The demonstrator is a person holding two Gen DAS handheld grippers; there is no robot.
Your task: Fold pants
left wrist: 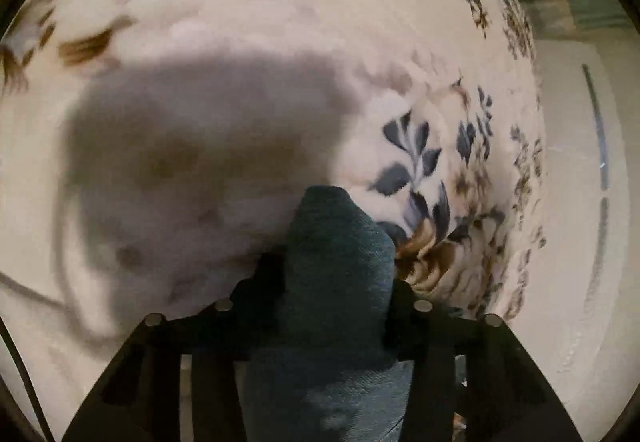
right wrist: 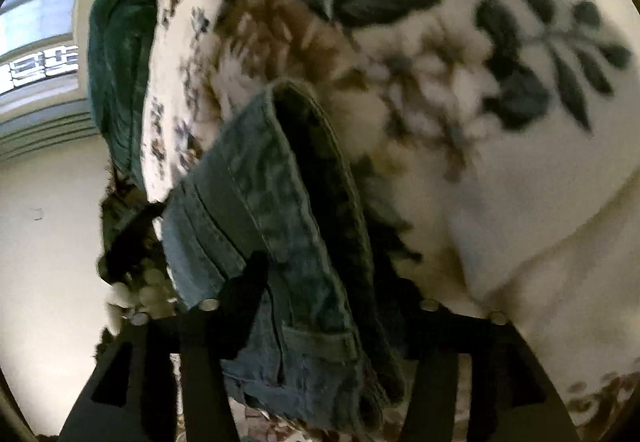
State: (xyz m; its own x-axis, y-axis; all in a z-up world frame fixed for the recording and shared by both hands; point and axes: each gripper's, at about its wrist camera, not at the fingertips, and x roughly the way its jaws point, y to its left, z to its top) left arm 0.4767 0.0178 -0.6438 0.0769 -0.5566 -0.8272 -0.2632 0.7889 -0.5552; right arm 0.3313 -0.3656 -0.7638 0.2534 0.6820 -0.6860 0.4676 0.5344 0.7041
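Both grippers carry the jeans [right wrist: 280, 226] above the floral blanket [left wrist: 240, 21] | left gripper [left wrist: 336, 274]: clamped on bunched denim; right gripper [right wrist: 332, 282]: jaws around waistband, grip unclear | held at two points, probably to spread them flat

Faded blue-green denim pants [right wrist: 280, 209]; cream fleece blanket [left wrist: 248, 21] – slate-blue leaf sprigs, tan-brown blooms; black grippers [left wrist: 336, 274]; dark green cloth [right wrist: 120, 53]
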